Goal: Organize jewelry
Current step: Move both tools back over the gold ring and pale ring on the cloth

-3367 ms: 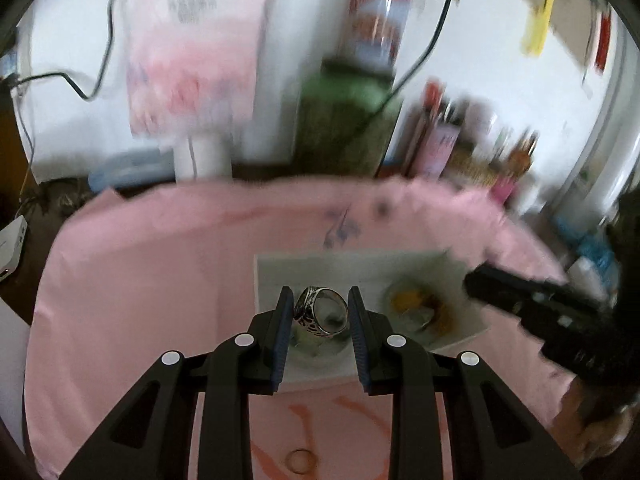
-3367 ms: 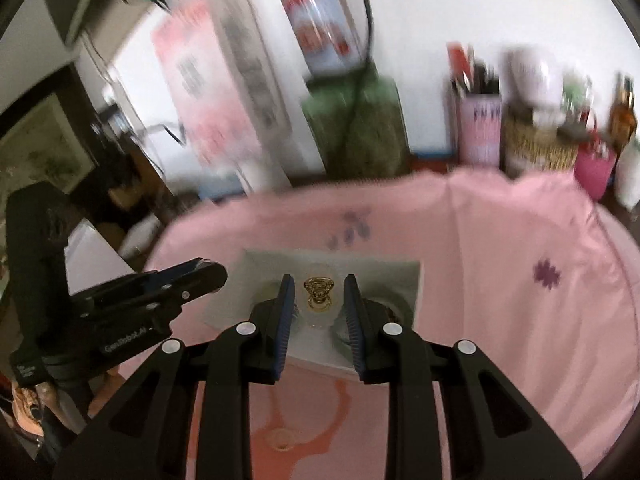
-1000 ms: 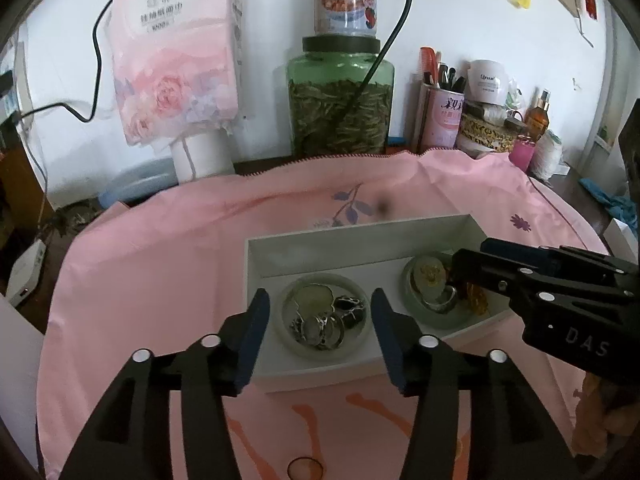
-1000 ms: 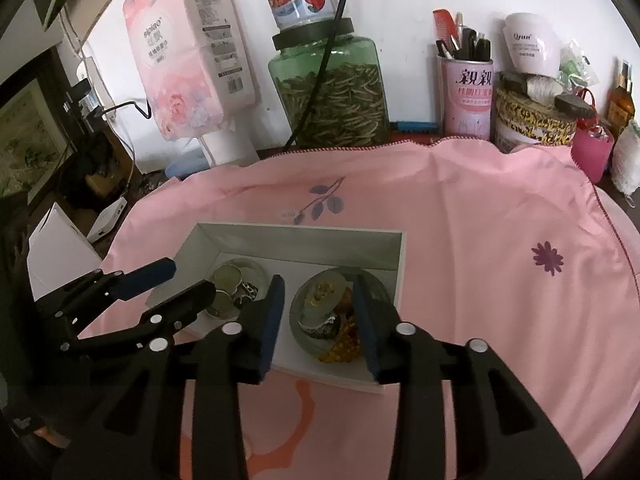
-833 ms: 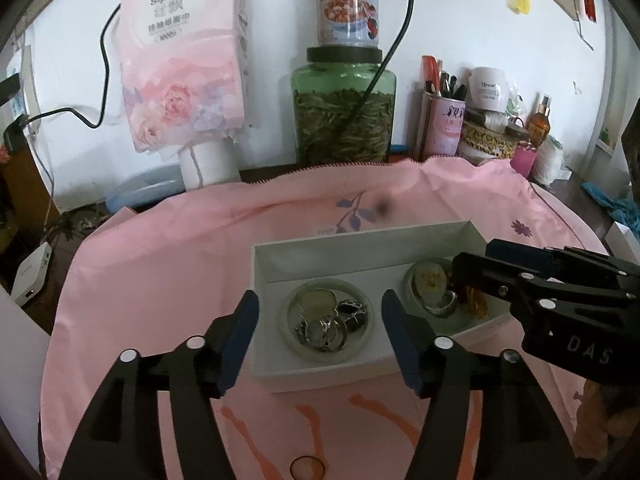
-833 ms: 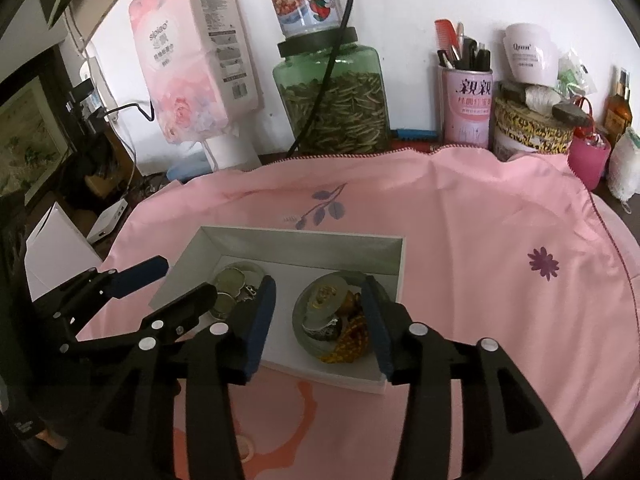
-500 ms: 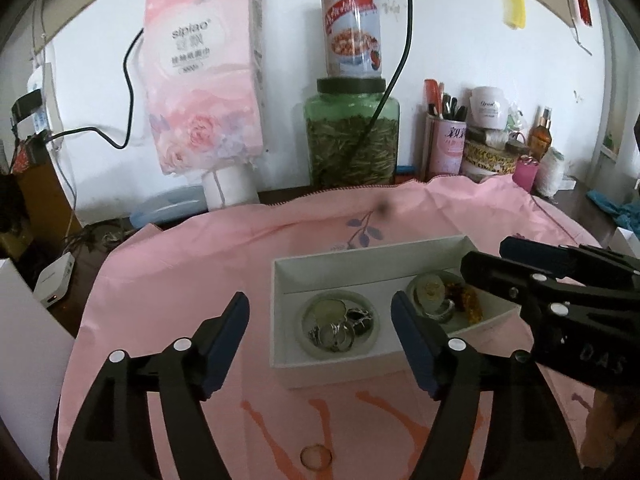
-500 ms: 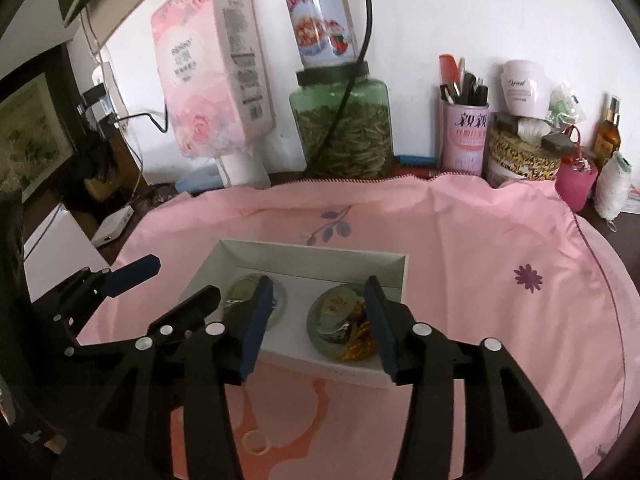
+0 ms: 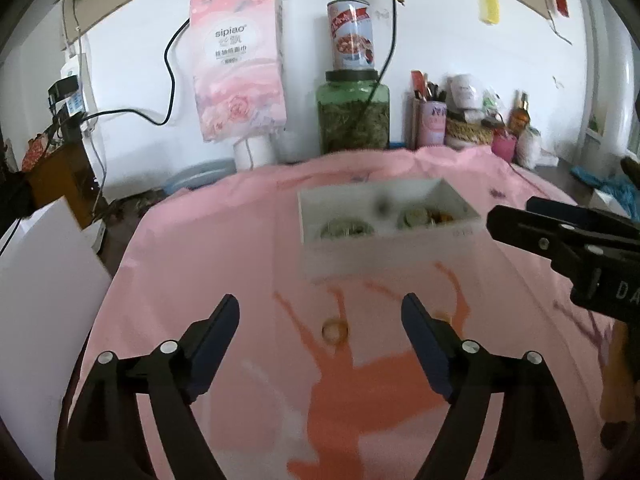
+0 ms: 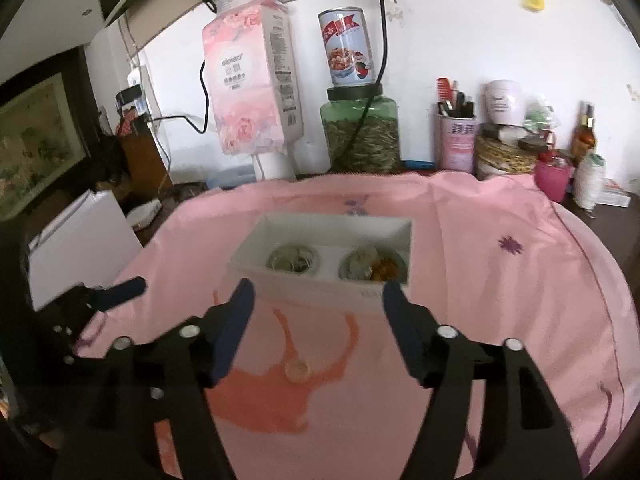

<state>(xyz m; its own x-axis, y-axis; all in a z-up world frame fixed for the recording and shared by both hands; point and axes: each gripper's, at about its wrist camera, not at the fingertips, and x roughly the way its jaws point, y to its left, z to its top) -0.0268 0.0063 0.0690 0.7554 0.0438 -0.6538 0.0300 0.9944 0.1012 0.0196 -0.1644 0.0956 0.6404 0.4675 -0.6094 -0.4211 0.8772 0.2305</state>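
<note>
From the left wrist, my left gripper [image 9: 320, 330] gapes empty over the pink cloth [image 9: 200, 248]; a loose ring [image 9: 335, 330] lies dead centre, the white box [image 9: 384, 236] at one o'clock. From the right wrist, my right gripper [image 10: 316, 312] also spreads empty, ring [image 10: 298, 369] at six o'clock. I judge that the next step is picking it up.

Both fisheye views look forward and down along their own fingers from above the near edge of the bench, the left one from left of the white tray [image 9: 384, 236], the right one facing it squarely [image 10: 320, 276], sharing tray, pink cloth [image 9: 224, 248] and back wall clutter.
</note>
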